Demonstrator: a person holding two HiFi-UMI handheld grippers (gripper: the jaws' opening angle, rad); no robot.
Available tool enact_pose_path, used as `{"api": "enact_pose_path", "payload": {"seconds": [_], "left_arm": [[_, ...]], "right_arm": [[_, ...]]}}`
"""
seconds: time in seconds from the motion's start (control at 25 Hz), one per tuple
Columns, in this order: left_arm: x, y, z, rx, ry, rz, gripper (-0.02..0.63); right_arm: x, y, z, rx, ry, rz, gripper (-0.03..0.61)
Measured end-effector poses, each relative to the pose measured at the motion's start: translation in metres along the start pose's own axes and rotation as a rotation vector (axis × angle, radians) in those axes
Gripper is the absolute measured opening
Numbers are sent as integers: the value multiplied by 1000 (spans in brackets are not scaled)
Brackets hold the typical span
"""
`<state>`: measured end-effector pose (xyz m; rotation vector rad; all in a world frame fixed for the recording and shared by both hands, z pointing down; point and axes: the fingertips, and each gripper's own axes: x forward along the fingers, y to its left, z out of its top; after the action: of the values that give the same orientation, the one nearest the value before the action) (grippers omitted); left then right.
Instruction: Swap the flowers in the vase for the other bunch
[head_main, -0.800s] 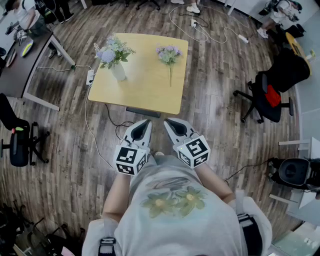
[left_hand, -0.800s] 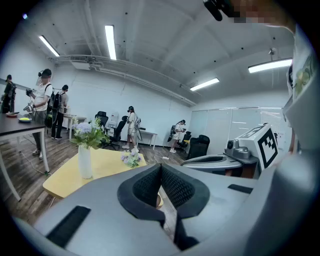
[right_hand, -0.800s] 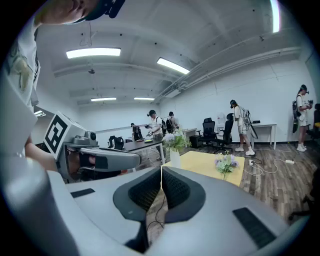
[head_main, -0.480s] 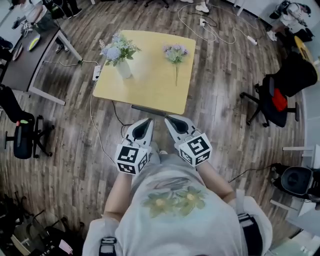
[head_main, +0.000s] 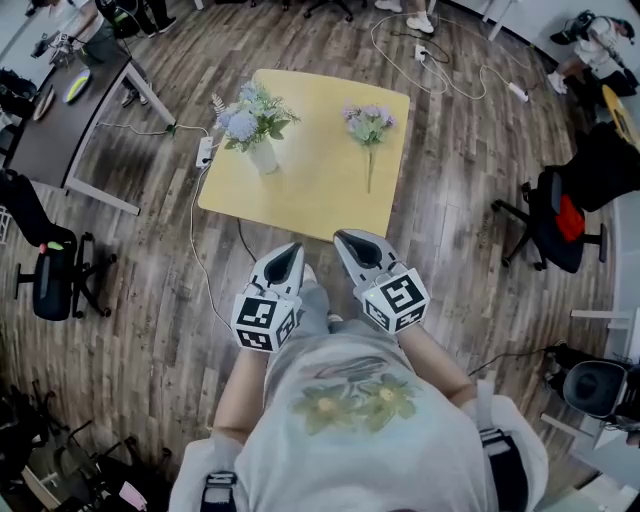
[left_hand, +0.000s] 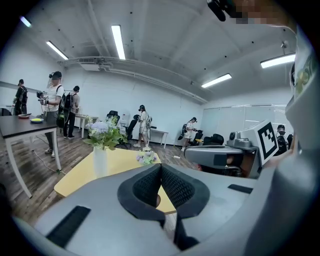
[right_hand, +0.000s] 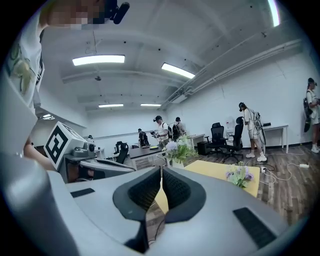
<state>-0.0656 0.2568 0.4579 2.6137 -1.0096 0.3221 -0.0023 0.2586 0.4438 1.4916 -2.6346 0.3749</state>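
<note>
Facing the matte yellow surface (head_main: 310, 185), left tongs (head_main: 286, 258) and right tongs (head_main: 352, 250) pinched closed, holding nothing.
Step nearer, open wide, then grip the blue flowers (head_main: 248, 112) low on their leafy stems, just above the slim white vase (head_main: 265, 158) ahead-left, lifting straight up to avoid tipping it; ahead-right, flat on the top, the thin-stemmed lilac bunch (head_main: 368, 122).

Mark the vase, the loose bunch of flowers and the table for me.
vase (head_main: 265, 158), head view, on its white body
loose bunch (head_main: 368, 121), head view, on its purple blooms
table (head_main: 312, 185), head view, on its bare yellow top
</note>
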Motion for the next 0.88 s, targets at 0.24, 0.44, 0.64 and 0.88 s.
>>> {"api": "enact_pose_path", "payload": {"seconds": [0.24, 0.44, 0.64, 0.88], "left_arm": [[34, 64, 26, -6, -13, 46, 18], [57, 112, 55, -13, -27, 72, 18], [68, 155, 65, -16, -22, 99, 18], [79, 198, 75, -12, -23, 112, 18]], "right_arm": [[62, -31, 30, -16, -8, 24, 44], [114, -50, 59, -12, -26, 55, 46], [163, -55, 72, 1, -29, 92, 46], [208, -59, 80, -10, -32, 117, 46]]}}
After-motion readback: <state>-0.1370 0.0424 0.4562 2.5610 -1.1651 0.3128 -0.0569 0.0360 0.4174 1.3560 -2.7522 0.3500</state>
